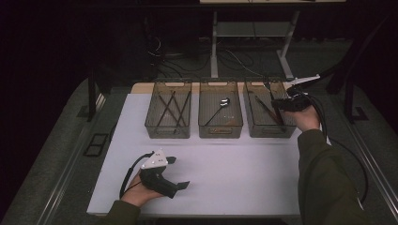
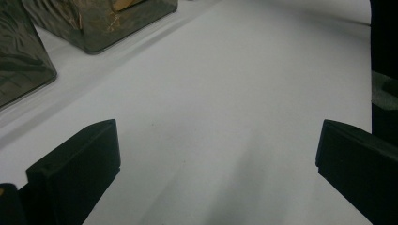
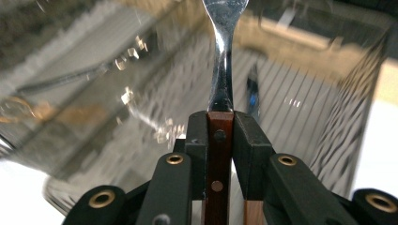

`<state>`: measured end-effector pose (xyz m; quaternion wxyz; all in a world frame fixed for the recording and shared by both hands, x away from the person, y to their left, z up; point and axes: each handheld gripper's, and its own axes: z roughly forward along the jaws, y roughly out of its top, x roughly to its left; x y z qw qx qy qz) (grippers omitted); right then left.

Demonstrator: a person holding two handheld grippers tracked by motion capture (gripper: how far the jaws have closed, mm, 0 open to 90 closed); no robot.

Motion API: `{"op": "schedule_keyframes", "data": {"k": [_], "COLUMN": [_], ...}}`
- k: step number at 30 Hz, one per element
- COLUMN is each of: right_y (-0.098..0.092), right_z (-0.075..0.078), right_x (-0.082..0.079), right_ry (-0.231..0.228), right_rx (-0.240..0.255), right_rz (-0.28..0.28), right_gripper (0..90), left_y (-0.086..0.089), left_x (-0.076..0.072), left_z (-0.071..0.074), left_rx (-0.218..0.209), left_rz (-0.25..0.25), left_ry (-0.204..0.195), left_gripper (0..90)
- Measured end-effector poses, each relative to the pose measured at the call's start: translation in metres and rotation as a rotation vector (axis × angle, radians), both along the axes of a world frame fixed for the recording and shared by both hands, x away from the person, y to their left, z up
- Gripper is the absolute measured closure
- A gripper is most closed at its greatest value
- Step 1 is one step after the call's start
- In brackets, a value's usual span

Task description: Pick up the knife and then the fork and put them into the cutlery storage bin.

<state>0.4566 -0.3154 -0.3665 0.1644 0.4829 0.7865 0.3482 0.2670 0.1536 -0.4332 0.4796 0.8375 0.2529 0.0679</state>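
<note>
Right tongs (image 3: 219,126) clamped the wooden handle of a utensil (image 3: 223,70), metal end forward, over the right bin (image 1: 268,129), likely sorting it there. Left tongs (image 1: 177,172) rested wide and empty on the white surface (image 1: 225,178), out of the way.

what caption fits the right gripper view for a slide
Right gripper clamps the wooden handle of a metal utensil above a clear ribbed bin.

The utensil (image 3: 221,70) runs off the top edge — its head unseen — and the bin (image 3: 300,79) behind is blurred.
</note>
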Motion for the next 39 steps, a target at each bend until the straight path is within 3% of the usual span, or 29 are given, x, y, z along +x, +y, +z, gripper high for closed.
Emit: {"op": "schedule_keyframes", "data": {"k": [1,3,5,10,14,21,27,29,39], "right_y": [-0.001,-0.005,-0.011,-0.020,-0.021,-0.012,0.004,0.008,0.024], "right_z": [-0.005,-0.011,-0.012,-0.010,-0.008,-0.010,-0.014,-0.017,-0.033], "right_x": [0.001,-0.002,-0.006,-0.024,-0.043,-0.077,-0.103,-0.112,-0.146], "right_ry": [0.020,-0.001,-0.020,-0.063,-0.095,-0.149,-0.191,-0.190,-0.182], "right_rx": [-0.005,-0.005,0.061,0.131,0.174,0.191,0.146,0.151,0.163], "right_rz": [0.004,-0.035,-0.050,-0.073,-0.048,0.015,0.052,0.066,0.141], "right_gripper": [74.4,62.4,54.5,37.8,28.8,22.3,17.6,13.5,13.5], "left_y": [0.000,0.001,0.001,0.001,0.002,0.006,0.007,0.007,0.007], "left_x": [0.000,0.000,0.000,0.001,0.001,0.000,0.000,0.000,-0.001], "left_z": [0.000,0.000,0.000,0.000,0.000,-0.001,-0.001,0.000,0.000], "left_rx": [0.001,0.005,0.008,0.023,0.027,0.030,0.022,0.023,0.020], "left_rz": [0.001,0.000,-0.001,-0.013,-0.005,0.003,0.006,0.007,0.008], "left_ry": [-0.002,-0.005,-0.006,-0.011,-0.010,-0.008,-0.006,-0.007,-0.006], "left_gripper": [0.0,0.0,0.0,0.0,0.0,0.0,0.0,0.0,0.0]}}
